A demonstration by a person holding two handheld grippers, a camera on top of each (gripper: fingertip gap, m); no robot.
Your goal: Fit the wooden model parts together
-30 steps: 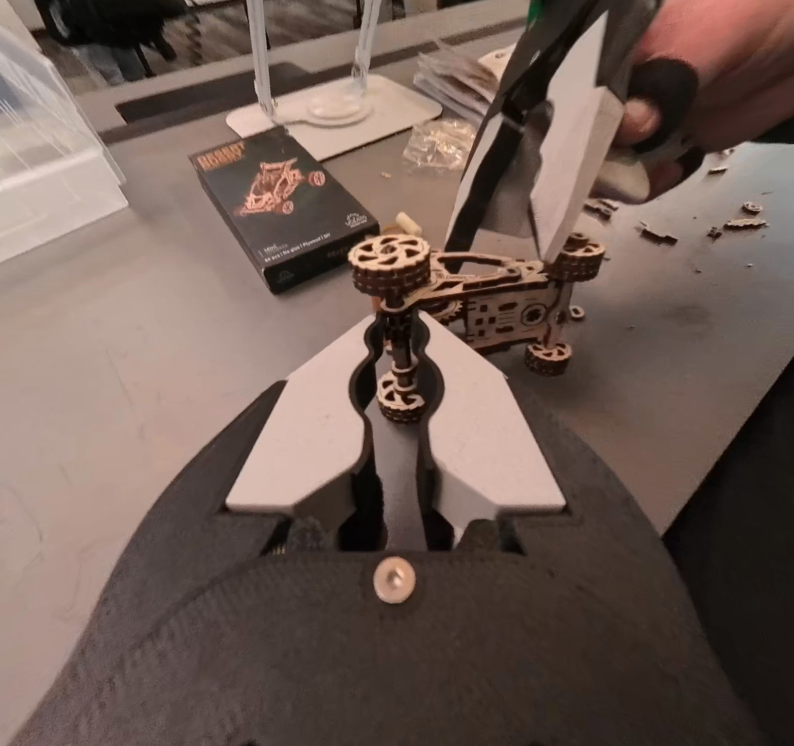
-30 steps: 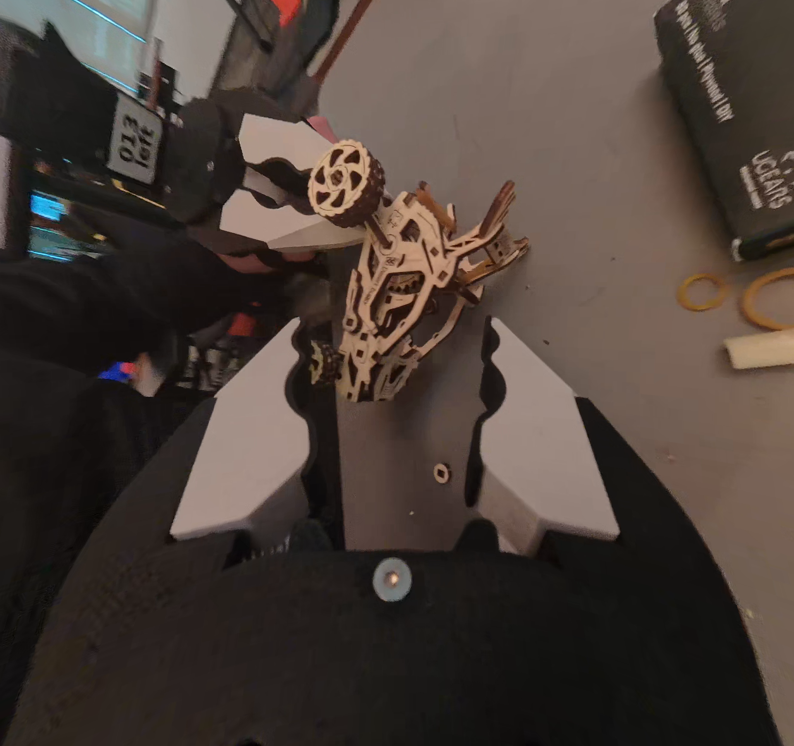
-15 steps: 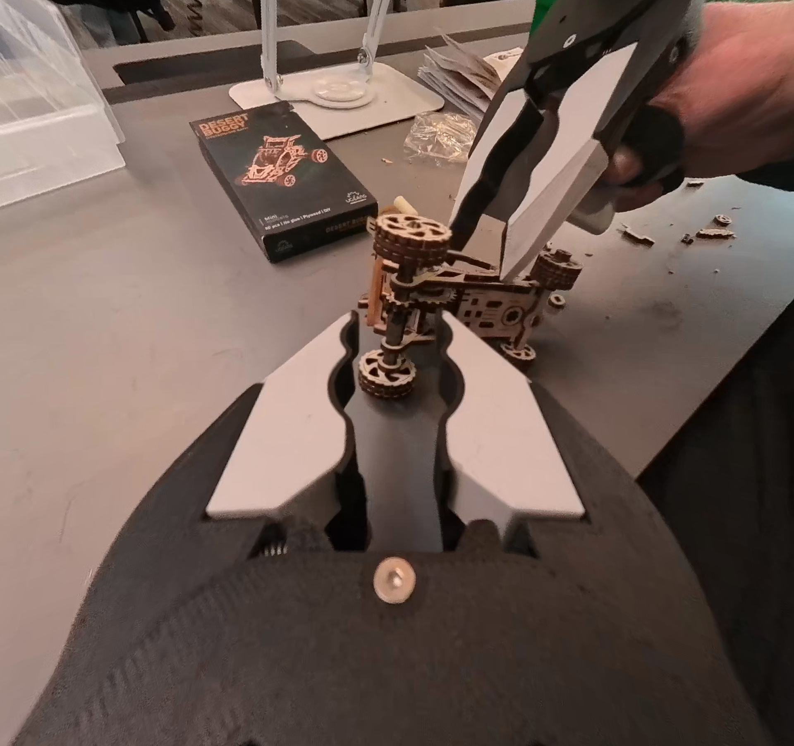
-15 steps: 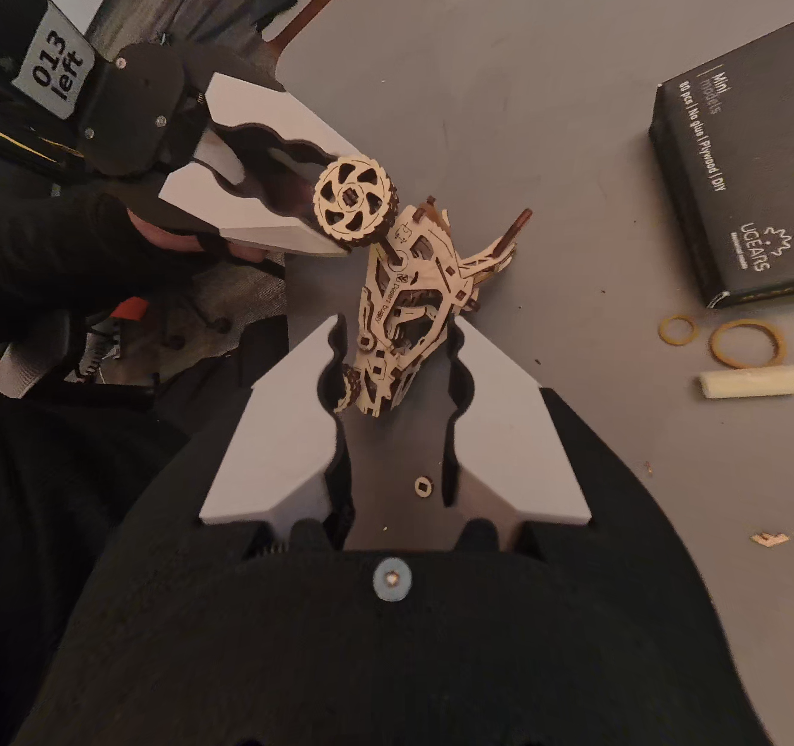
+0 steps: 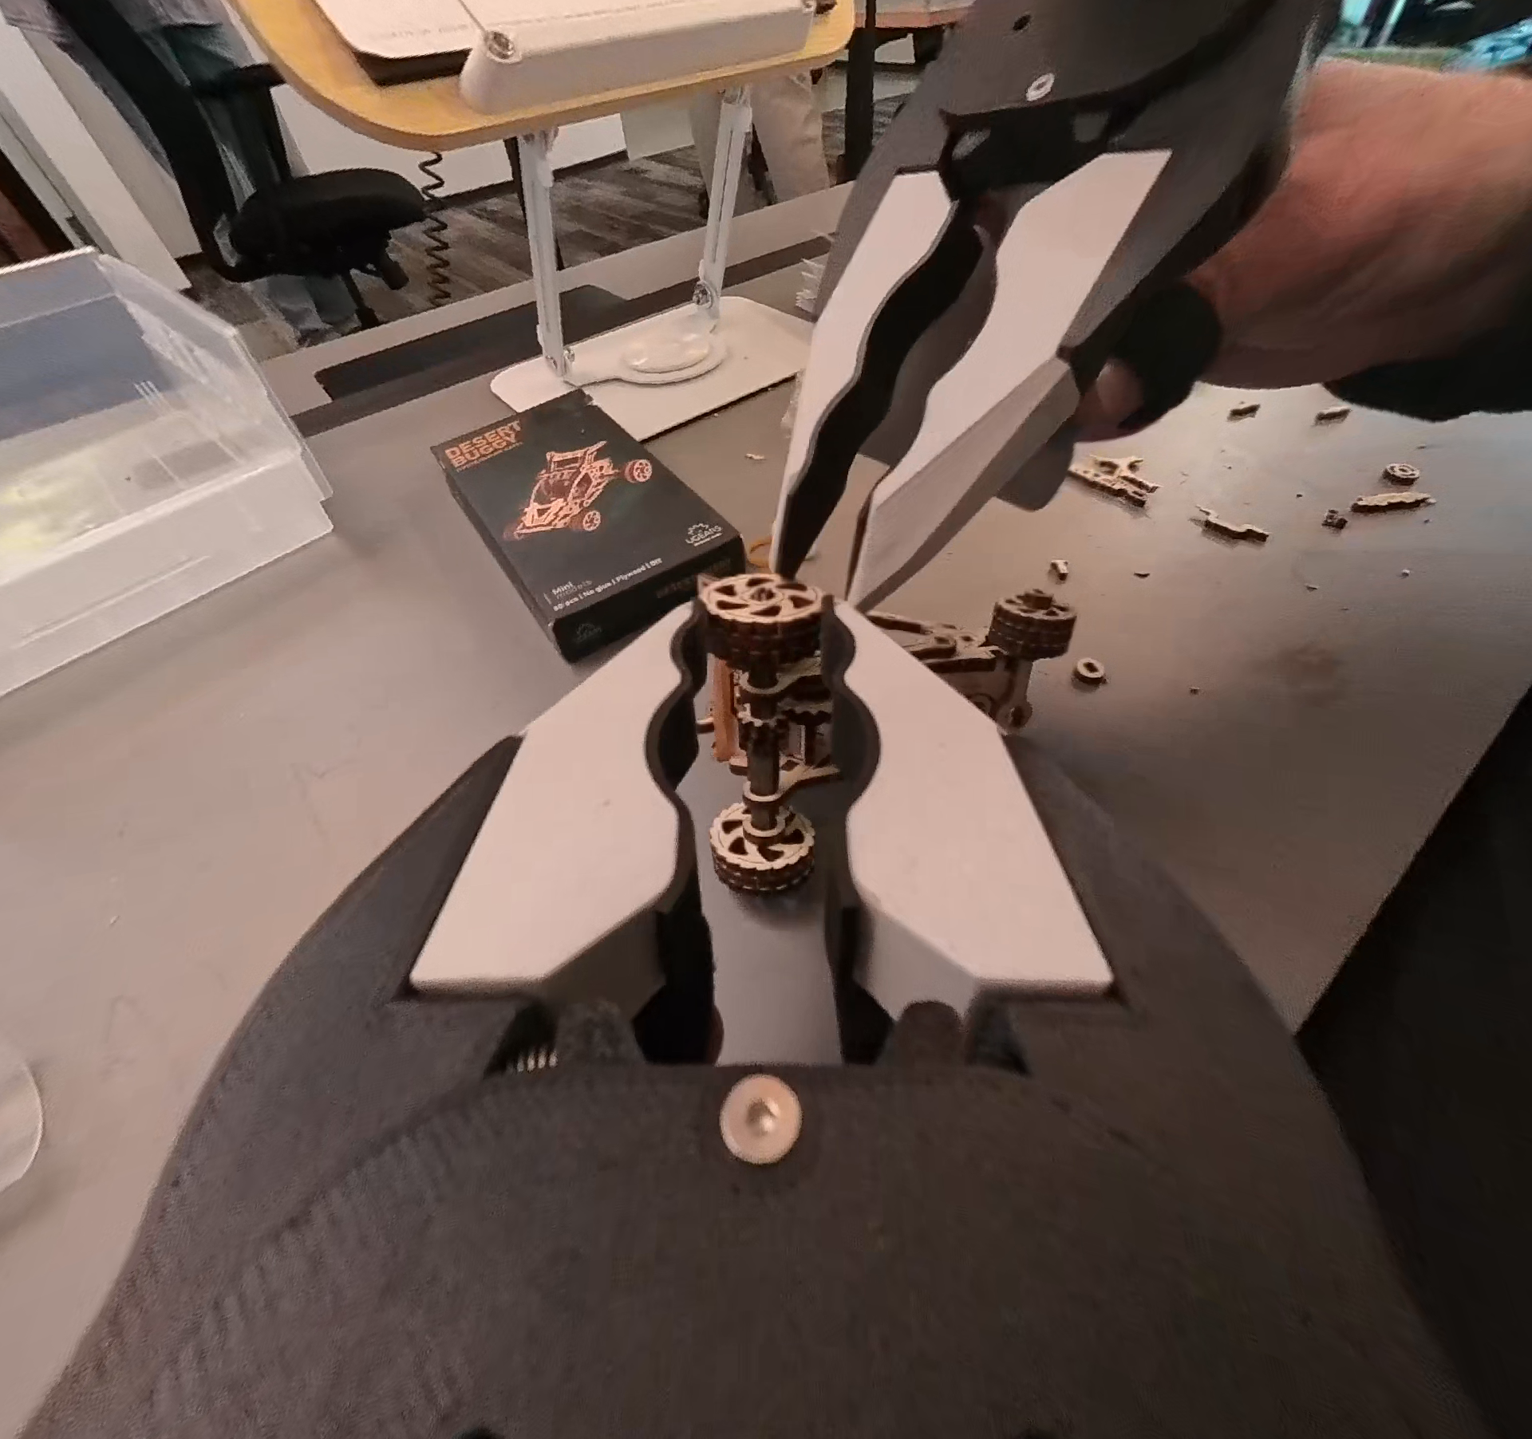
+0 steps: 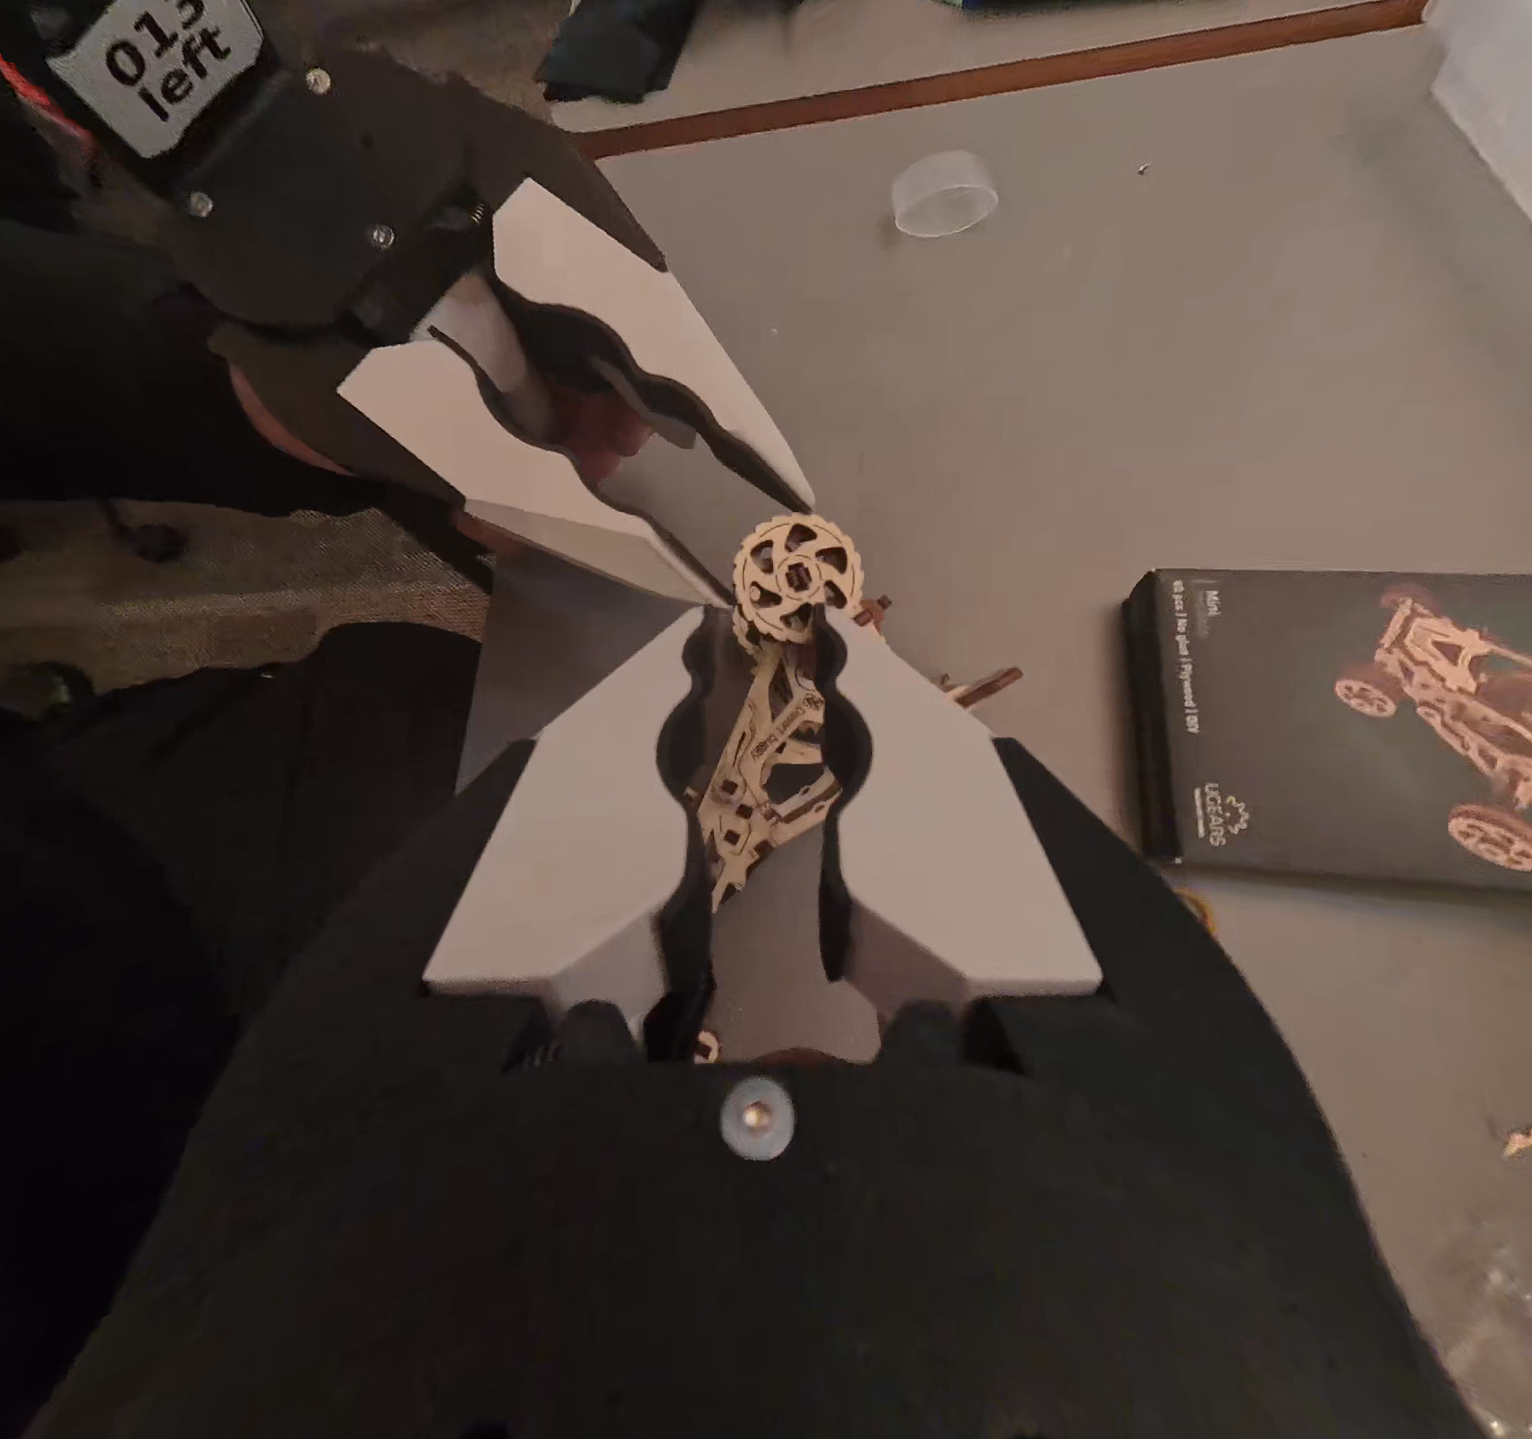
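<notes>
The left gripper [image 5: 763, 628] has slid forward along the rear axle of the wooden buggy [image 5: 779, 728]. Its fingers, which stood wider around the axle half a second ago, are now drawn in narrow, and their tips press on either side of the upper wheel [image 5: 763, 612]. The buggy rests on its side on the grey table [image 5: 332, 695], in front of the black box [image 5: 580, 521], with its lower wheel down between the left fingers.

The right gripper [image 6: 771, 620] has also pushed in and narrowed, so the buggy's frame now sits clamped between its wavy pads. I judge that both tools now brace the model, ready to press that wheel home (how firmly it is seated cannot be told).

The left gripper reaches in low and nearly level. The right hand [image 5: 1368, 255] tilts its gripper steeply down from above, with the tips just behind the wheel.
</notes>
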